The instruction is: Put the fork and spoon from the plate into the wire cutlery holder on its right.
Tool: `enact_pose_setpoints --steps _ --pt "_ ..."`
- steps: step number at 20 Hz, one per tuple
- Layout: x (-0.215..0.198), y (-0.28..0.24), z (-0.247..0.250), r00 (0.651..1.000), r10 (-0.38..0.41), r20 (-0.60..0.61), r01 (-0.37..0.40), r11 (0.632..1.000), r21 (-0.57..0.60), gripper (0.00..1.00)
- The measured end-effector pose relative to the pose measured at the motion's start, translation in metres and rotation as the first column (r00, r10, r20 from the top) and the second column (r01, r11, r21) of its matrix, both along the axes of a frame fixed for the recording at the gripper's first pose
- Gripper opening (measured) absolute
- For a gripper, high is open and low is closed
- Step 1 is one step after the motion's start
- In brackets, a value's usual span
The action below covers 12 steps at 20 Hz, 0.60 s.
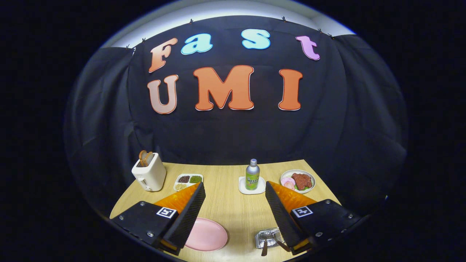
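My gripper (234, 185) is held high above the wooden table with its fingers wide open and nothing between them. Down between the finger bases lies a pink plate (205, 234), partly hidden by the left finger; the part that shows is bare. To the plate's right, against the right finger, sits the silvery wire cutlery holder (267, 236). Two brown utensil handles (264, 249) stick out of it toward me. Their heads are inside the holder, so I cannot tell fork from spoon.
Beyond the fingertips stands a green bottle (252, 174) on a white coaster. A white toaster (149, 174) with bread and a divided dish of beans (188, 181) sit at the far left. A plate of meat (297, 181) is at the far right.
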<state>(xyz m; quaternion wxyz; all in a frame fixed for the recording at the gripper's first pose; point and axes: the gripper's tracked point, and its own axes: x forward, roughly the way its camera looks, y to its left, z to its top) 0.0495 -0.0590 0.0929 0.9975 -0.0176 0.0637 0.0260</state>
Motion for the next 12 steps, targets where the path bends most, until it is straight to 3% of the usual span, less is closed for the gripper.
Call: enact_pose_setpoints --steps 2,12 --pt "-0.006 -0.003 0.007 0.999 -0.019 0.03 0.02 0.999 -0.031 0.99" --pt "-0.025 0.011 0.021 0.997 0.021 0.074 -0.018 0.999 -0.041 0.99"
